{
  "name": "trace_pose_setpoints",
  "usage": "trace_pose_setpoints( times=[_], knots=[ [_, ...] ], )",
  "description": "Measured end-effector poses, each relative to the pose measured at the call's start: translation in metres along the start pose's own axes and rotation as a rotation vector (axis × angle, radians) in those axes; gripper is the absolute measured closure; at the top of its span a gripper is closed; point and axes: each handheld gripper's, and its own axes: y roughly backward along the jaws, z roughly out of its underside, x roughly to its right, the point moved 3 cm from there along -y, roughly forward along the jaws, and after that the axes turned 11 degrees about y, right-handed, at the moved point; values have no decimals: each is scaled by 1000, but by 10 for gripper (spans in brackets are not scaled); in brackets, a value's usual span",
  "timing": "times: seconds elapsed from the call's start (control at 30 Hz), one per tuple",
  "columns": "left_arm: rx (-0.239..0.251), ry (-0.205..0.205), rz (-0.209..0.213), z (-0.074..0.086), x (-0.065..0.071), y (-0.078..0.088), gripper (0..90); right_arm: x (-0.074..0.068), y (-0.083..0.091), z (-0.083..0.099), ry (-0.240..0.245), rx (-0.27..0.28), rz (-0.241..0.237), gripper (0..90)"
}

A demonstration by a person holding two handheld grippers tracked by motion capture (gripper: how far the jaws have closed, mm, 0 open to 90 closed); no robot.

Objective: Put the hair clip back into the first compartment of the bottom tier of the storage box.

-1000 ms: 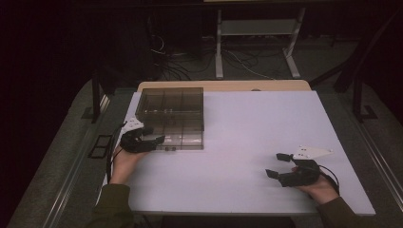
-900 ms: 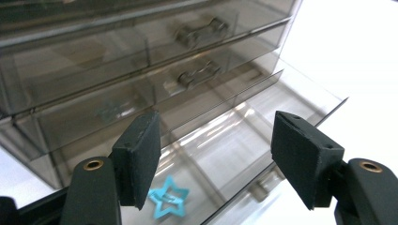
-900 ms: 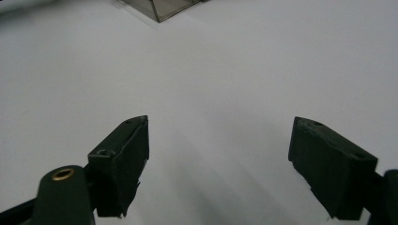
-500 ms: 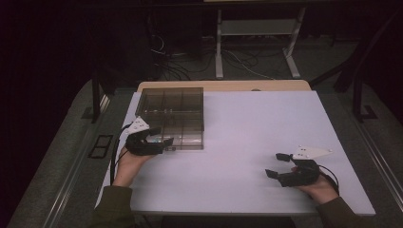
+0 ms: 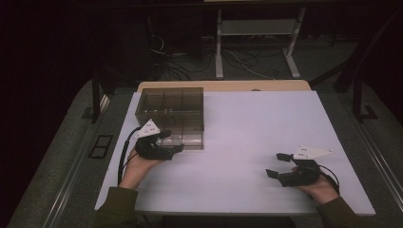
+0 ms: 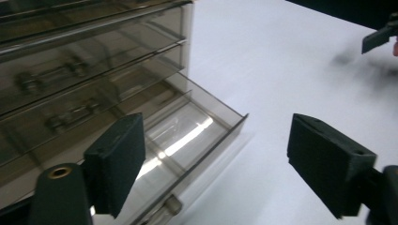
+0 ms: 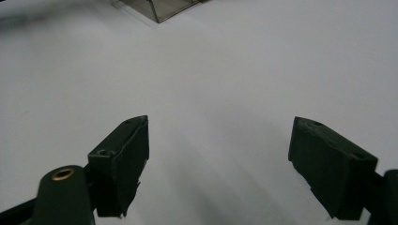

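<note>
Drawer box: a smoky, see-through plastic drawer box (image 5: 171, 114) is sitting on the far left part of the white desk (image 5: 256, 128), toward the desk's back edge; in the left gripper view its stacked drawer fronts with small handles are showing at upper left (image 6: 70, 70).

Open drawer: the lowest drawer (image 6: 187, 136) is standing pulled out from the box, its clear tray jutting toward the camera and lying empty, with a small knob at its front edge near the bottom of that view.

Left claw: the left claw (image 5: 172, 142) is hovering at the near front corner of the box, just beside the drawer; its jaws have just been opening and are now standing spread wide, pinching nothing. In the left gripper view (image 6: 216, 164) the drawer's front corner is lying between and below the two black pads, with no pad pressing on it.

Right claw: the right claw (image 5: 278, 165) is resting low over the near right part of the desk, well apart from the box; its jaws are standing spread, with bare white desk between them (image 7: 218, 164).

Hands: a hand in an olive sleeve is gripping each tool from the near edge.
</note>
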Motion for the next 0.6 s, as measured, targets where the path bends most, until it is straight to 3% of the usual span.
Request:
trace_pose_setpoints(
  times=[0.17,0.6],
  knots=[
    [-14,-16,14,2,13,-5,151,0,0,0,1,-3,1,198],
    [-33,-36,39,9,29,-6,117,0,0,0,1,2,-7,185]
  ],
)
